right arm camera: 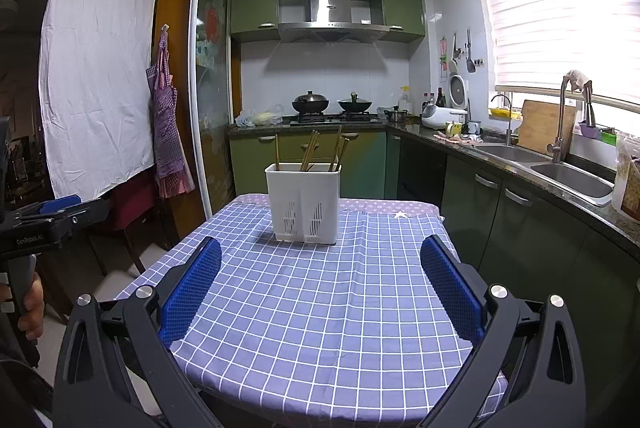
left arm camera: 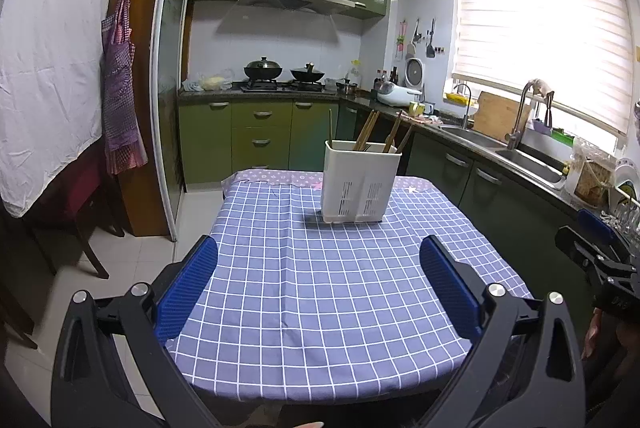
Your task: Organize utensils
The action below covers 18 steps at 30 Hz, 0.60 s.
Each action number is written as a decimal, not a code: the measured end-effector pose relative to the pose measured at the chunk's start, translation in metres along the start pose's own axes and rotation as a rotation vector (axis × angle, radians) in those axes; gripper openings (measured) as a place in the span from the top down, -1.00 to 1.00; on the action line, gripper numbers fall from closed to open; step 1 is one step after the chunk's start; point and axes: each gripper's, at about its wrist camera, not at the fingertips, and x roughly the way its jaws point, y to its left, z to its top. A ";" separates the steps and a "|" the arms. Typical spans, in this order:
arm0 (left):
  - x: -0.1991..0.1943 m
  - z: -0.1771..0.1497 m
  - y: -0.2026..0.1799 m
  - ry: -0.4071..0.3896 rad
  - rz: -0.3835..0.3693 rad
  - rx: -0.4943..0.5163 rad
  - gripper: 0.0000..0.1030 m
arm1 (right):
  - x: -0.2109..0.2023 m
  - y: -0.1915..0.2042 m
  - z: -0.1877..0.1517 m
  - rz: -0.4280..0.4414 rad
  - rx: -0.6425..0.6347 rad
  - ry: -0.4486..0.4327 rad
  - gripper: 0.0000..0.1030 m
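A white slotted utensil holder (left arm camera: 357,181) (right arm camera: 305,201) stands upright near the far edge of the table (left arm camera: 304,288) (right arm camera: 320,304), which wears a blue checked cloth. Several wooden chopsticks (left arm camera: 370,132) (right arm camera: 310,150) lean inside the holder. My left gripper (left arm camera: 318,248) is open above the near half of the table, nothing between its blue pads. My right gripper (right arm camera: 320,250) is open too, well short of the holder. Each gripper shows at the edge of the other's view: the right gripper body (left arm camera: 596,260), and the left gripper body (right arm camera: 44,224) held by a hand (right arm camera: 32,308).
A green kitchen counter (right arm camera: 540,180) with a double sink (right arm camera: 532,158) runs along the right. The stove with two woks (left arm camera: 280,74) is behind the table. A dark red chair (left arm camera: 80,196) and an apron (left arm camera: 120,88) hanging on the wall are to the left.
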 end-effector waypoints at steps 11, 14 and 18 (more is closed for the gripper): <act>0.002 -0.001 -0.007 0.004 0.009 0.032 -0.87 | 0.004 -0.001 -0.003 0.004 -0.005 0.008 -0.91; 0.001 -0.001 -0.005 0.006 -0.004 0.023 -0.87 | 0.005 -0.002 -0.003 0.004 -0.004 0.009 -0.91; 0.002 -0.001 -0.006 0.006 0.000 0.027 -0.87 | 0.007 -0.002 -0.004 0.005 -0.006 0.014 -0.91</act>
